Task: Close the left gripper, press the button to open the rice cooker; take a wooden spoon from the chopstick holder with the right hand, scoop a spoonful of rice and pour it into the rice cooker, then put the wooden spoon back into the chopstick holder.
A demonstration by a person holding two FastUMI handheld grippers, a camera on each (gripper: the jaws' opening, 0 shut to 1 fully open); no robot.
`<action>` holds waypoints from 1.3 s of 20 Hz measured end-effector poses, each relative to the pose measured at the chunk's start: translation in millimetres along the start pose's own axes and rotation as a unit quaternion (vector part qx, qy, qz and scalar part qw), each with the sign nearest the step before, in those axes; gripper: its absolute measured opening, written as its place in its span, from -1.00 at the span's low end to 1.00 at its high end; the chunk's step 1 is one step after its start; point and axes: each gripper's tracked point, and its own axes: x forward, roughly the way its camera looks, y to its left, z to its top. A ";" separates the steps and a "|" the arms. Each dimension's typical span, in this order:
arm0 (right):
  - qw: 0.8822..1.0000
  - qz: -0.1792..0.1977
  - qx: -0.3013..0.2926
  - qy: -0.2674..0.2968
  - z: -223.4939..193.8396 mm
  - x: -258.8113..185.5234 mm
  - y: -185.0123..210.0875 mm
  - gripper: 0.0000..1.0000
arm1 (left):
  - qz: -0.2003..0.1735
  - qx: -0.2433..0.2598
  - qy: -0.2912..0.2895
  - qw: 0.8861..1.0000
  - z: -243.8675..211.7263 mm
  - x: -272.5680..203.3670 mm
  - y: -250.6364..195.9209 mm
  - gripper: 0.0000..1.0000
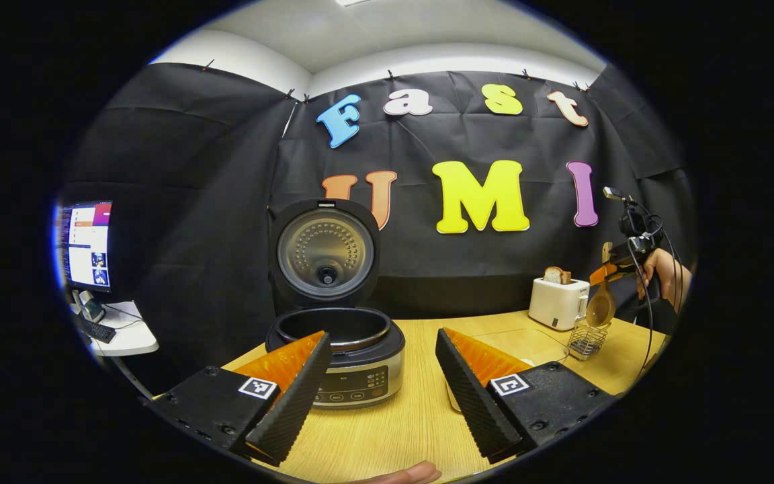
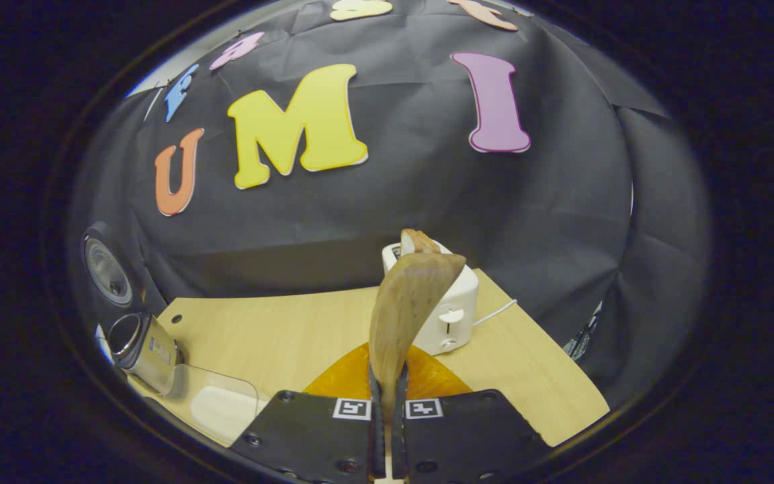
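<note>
The wooden spoon [image 2: 406, 306] stood clamped between the closed fingers of the right gripper [image 2: 387, 403], raised above the chopstick holder [image 1: 587, 339] beside the toaster [image 1: 557, 302]. The left gripper [image 1: 377, 376] stood wide apart, empty, before the open rice cooker [image 1: 336, 336]. No label was legible.

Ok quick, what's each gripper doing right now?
Left gripper: open, holding nothing.
Right gripper: shut on the brown wooden spoon.
</note>
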 end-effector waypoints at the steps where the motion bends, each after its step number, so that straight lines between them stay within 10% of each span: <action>1: 1.000 0.008 -0.006 -0.003 1.4 -7.2 10.8 -0.92 | -0.002 -0.001 0.000 1.000 0.5 -0.5 0.2 0.99; 15: 0.993 0.088 -0.084 0.001 -37.6 -21.7 178.6 -0.92 | -0.012 -0.019 0.016 1.000 -4.1 -1.7 8.4 0.99; 26: 0.981 0.050 -0.188 -0.003 -121.2 9.4 232.5 -0.92 | -0.008 -0.048 0.026 0.998 -8.1 -2.1 23.2 0.98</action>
